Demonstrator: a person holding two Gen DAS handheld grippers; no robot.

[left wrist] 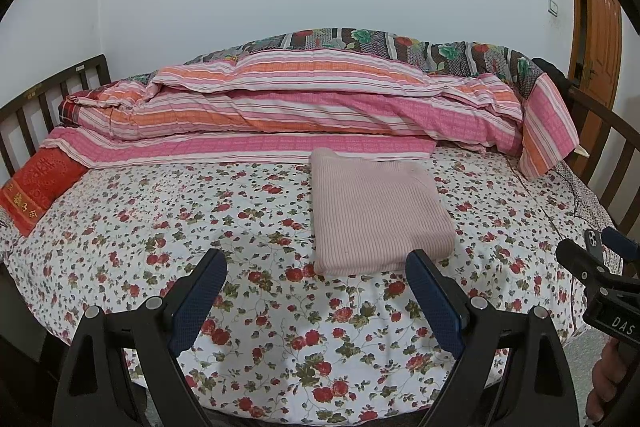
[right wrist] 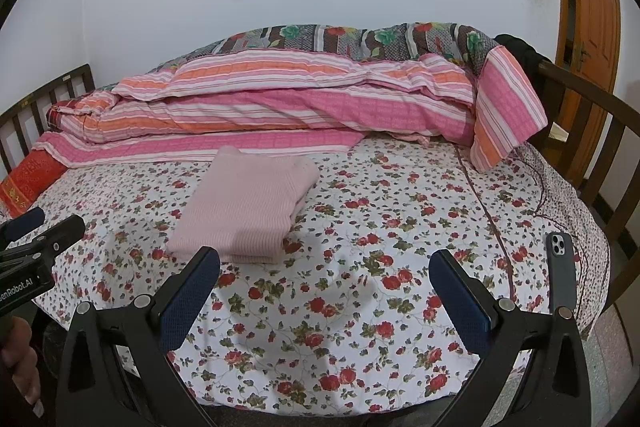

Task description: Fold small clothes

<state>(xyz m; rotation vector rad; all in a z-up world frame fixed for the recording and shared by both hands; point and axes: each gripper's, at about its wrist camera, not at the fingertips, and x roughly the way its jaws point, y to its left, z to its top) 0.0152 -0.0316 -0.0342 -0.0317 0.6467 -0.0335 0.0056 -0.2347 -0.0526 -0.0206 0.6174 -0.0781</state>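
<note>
Left tool (left wrist: 316, 263) hangs released, jaws wide, nothing btwn them, above the floral bed sheet (left wrist: 280, 327). Right tool (right wrist: 324, 263) likewise released, empty. Folded pink knit top (left wrist: 376, 215) lies flat on the sheet just beyond both tools, its far edge touching the striped pink quilt (left wrist: 280, 107). Phone (right wrist: 562, 267) sits well right of the top, nr the bed's edge.

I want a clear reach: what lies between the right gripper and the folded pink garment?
Only bare floral bedsheet separates the open right gripper from the folded pink garment, as the right wrist view shows.
</note>
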